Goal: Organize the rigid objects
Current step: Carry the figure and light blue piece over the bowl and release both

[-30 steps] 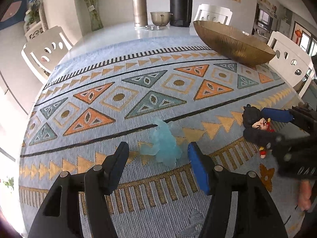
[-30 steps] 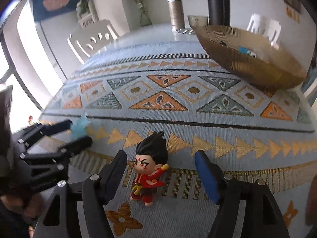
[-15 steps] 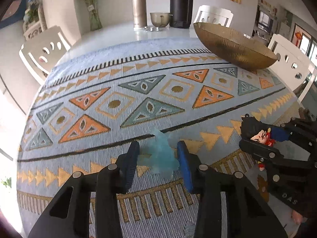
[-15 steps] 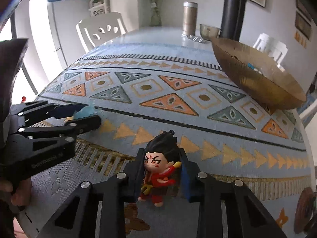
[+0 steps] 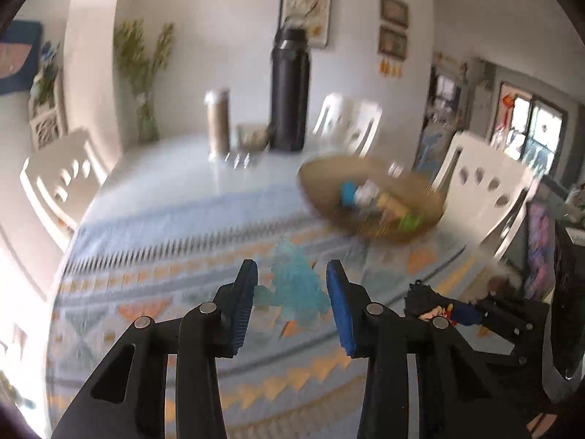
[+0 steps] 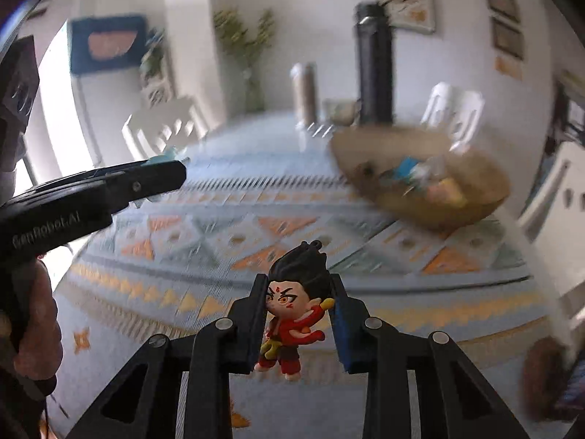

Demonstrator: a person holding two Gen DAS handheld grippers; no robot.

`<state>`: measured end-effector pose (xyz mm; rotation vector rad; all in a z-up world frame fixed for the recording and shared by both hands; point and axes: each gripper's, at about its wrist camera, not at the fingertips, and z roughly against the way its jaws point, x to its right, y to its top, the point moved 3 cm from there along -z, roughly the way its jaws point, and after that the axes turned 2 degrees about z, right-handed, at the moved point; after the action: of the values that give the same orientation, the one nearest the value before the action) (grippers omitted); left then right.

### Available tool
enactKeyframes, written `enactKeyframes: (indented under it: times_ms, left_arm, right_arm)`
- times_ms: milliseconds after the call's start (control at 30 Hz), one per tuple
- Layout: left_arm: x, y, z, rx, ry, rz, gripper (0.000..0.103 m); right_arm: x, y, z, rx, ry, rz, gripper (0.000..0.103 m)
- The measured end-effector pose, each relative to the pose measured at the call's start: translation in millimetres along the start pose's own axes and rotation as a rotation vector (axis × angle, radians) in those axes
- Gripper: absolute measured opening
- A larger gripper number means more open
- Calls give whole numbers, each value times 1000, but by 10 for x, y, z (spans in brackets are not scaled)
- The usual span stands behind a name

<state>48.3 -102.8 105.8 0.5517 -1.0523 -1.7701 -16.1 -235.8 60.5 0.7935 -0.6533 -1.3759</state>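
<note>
My left gripper (image 5: 290, 289) is shut on a translucent light-blue toy (image 5: 296, 285) and holds it raised above the patterned tablecloth (image 5: 153, 285). My right gripper (image 6: 298, 307) is shut on a small figurine (image 6: 292, 314) with black hair and red clothes, also lifted off the table. The figurine shows at the right of the left wrist view (image 5: 431, 303), and the left gripper shows at the left of the right wrist view (image 6: 109, 186). A golden bowl (image 5: 321, 197) (image 6: 475, 212) with several small objects in it sits ahead and to the right of both grippers.
A tall black flask (image 5: 289, 98), a steel tumbler (image 5: 218, 124) and a small metal bowl (image 5: 252, 139) stand at the table's far end, with a flower vase (image 5: 146, 124) behind. White chairs (image 5: 486, 197) ring the table. Both views are motion-blurred.
Both grippers closed on their objects, the left on the blue toy and the right on the figurine, then lifted them off the cloth and swung up towards the golden bowl.
</note>
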Motion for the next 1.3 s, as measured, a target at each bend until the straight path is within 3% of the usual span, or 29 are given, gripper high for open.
enactKeyframes:
  times_ms: [267,400,633,900,967,1200,1300]
  left_arm:
    - [434,869,119,166,-82,-79,36]
    - [570,1133,-77,182,-110,-88,36]
    - [689,1014,-1026,-3,-193,-30,36]
    - [716,777,-1544,-119,-218,-13,38]
    - [680,810,-1545,-123,-198,-2,55]
    - [306,900,-899,-33,-136,39,56]
    - [79,913,-486,14,-77,64,56]
  right_arm:
    - [670,884,859,200,-135,-158,31]
    - [1019,1198,988,246,-199,-252,31]
    - [1328,1213,372,89,-246,-358,31]
    - [1760,1073,-378,-88,-352,-440,31]
    - [1831,1087,-381,-72,-397,-430,37]
    - [1482,1174,-13,10,-377,-366,61]
    - [1086,1185,131,29,-301,-309,65]
